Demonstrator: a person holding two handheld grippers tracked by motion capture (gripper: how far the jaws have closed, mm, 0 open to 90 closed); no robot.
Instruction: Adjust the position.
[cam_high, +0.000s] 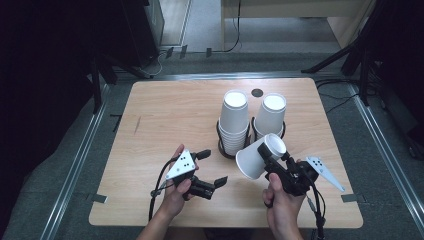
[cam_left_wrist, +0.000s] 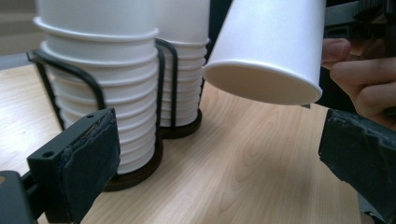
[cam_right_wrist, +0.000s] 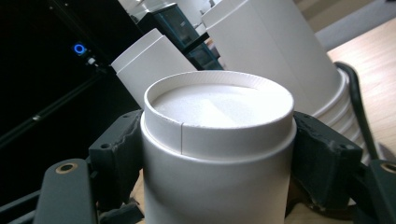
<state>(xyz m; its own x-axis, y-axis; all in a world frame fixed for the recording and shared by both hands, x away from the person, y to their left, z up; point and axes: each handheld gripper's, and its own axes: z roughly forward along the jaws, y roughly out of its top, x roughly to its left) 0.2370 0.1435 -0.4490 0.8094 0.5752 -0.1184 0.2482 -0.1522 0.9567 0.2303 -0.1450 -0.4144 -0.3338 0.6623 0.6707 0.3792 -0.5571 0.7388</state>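
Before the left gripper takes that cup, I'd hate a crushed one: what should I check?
1. Right gripper shut on cup: ok.
2. Cup off the table, tilted: ok.
3. Left gripper open: ok.
4. Cup's wide mouth faces the left gripper: ok.
5. Cup apart from both stacks: ok.
6. Only one cup held: cannot tell.

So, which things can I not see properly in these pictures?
- Held cup: right gripper view, bottom edge cuts off its mouth.
- Its inside: left gripper view, mouth seen too obliquely.
- Left stack: left gripper view, top edge cuts it; the left gripper's pad covers its base.
- Small dark disc: high view, too small to identify.
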